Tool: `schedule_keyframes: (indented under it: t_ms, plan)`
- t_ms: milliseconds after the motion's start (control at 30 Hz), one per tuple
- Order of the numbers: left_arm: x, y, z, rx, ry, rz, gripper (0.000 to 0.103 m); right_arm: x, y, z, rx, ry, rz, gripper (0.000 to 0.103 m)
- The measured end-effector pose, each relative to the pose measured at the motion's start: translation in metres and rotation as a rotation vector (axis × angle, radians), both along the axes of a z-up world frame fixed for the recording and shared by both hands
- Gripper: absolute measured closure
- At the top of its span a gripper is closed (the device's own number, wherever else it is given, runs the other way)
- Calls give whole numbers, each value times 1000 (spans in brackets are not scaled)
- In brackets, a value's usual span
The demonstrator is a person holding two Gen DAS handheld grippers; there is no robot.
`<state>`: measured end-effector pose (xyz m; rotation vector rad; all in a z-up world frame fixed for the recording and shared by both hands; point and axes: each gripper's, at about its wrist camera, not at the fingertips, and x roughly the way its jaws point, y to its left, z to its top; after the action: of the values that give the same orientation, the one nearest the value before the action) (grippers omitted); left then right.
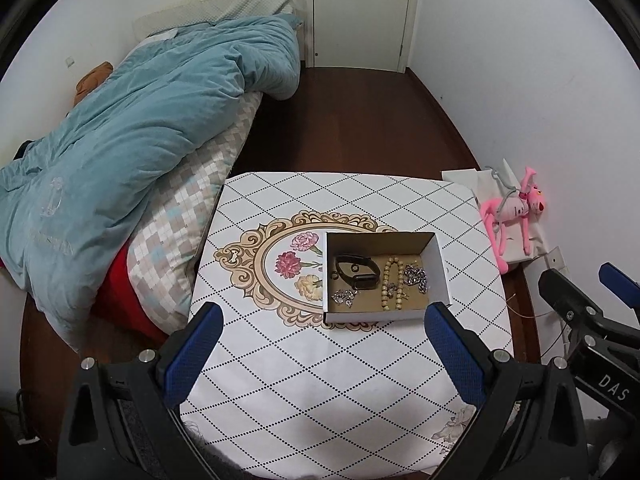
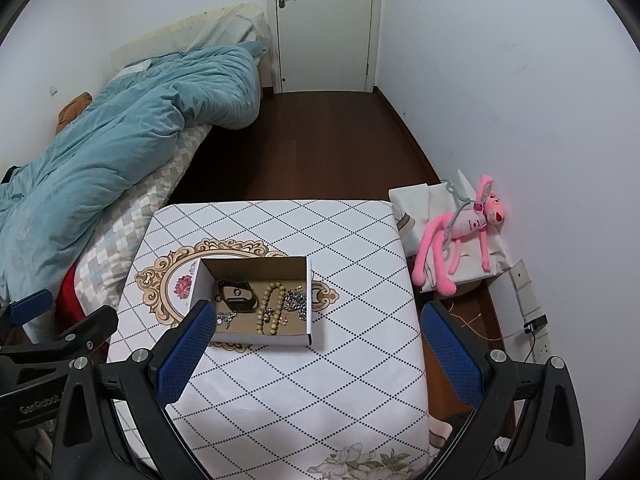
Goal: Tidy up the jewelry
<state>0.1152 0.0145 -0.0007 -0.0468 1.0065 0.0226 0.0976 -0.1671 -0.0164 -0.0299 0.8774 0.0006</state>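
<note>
A white cardboard box (image 1: 434,264) (image 2: 196,284) stands open on the small table (image 1: 320,380) (image 2: 340,360). Inside lie a black wristband (image 1: 357,271) (image 2: 236,295), a beige bead string (image 1: 390,285) (image 2: 270,307), a silver chain (image 1: 416,276) (image 2: 298,303) and a small silver piece (image 1: 343,297) (image 2: 225,317). My left gripper (image 1: 324,320) is open and empty, held above the table's near side. My right gripper (image 2: 316,320) is open and empty, to the right of the left one; its left fingertip (image 2: 200,316) overlaps the box's front corner in view.
A bed with a teal duvet (image 1: 120,128) (image 2: 120,136) lies left of the table. A pink plush toy (image 1: 516,212) (image 2: 464,228) rests on white bags by the right wall. A white door (image 1: 360,12) (image 2: 324,24) closes the far end. Dark wood floor lies between.
</note>
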Motion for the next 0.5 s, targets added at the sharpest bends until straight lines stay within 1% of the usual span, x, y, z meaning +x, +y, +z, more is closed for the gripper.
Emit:
schedule_keyframes:
  t_ms: [500]
  plan:
    - [-3,1,-1,8,-5,1,0,-2,-3,-1,-6,11,7,0]
